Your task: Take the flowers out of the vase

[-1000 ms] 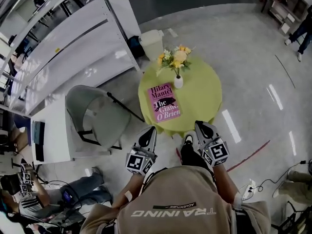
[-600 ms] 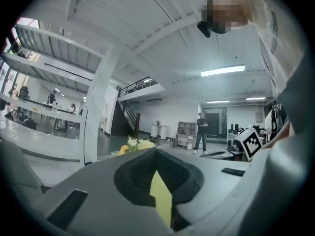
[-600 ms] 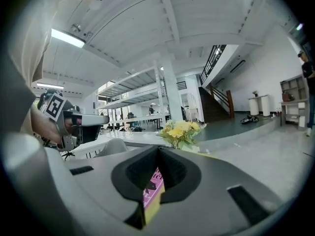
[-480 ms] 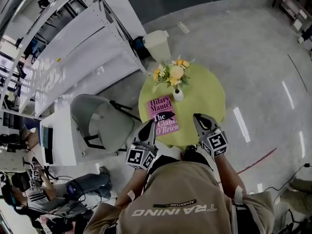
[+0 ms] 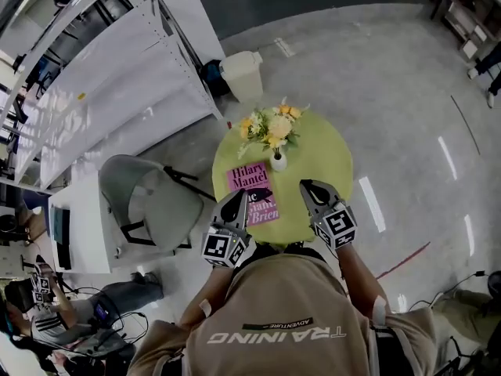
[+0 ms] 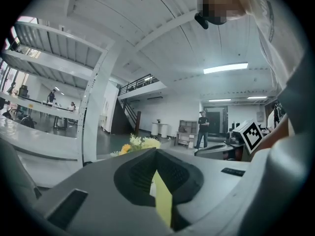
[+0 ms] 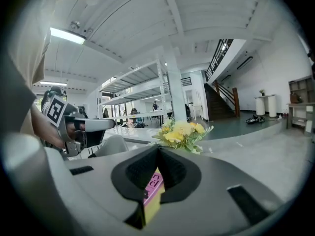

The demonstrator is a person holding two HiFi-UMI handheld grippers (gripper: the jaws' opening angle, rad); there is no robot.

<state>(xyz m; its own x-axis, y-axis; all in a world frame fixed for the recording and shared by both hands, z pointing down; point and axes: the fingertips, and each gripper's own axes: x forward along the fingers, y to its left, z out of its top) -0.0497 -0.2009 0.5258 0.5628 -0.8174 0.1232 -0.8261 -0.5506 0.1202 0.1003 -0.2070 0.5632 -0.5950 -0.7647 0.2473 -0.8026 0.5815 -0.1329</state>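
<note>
Chair [image 5: 149, 202]: out to the left of your left gripper, beside the table.

Left gripper [image 5: 236, 204]: you have its jaws closed with nothing between them. In the left gripper view only a sliver of green table shows through the slit. Its tip sits over the near left corner of the book.

Book [image 5: 249, 182]: pink and lying flat, just ahead of your left gripper's tip and to the left of your right one. In the right gripper view a strip of its cover shows through the slit between the jaws.

Flowers [image 5: 270, 128]: yellow and white, standing upright in the vase. They are ahead of both your grippers, past the book, and well apart from either tip. In the left gripper view the flowers [image 6: 138, 142] peep just over the jaws. In the right gripper view the flowers [image 7: 182, 132] stand straight ahead, a little right of the jaw line.

Vase [image 5: 278, 161]: small and white, just beyond the book's far right corner and ahead of the gap between your two grippers.

Table [image 5: 329, 155]: round and green, ahead of both grippers.

Right gripper [image 5: 311, 188]: jaws closed and empty — its tip is over the table's near part, to the right of the book.
</note>
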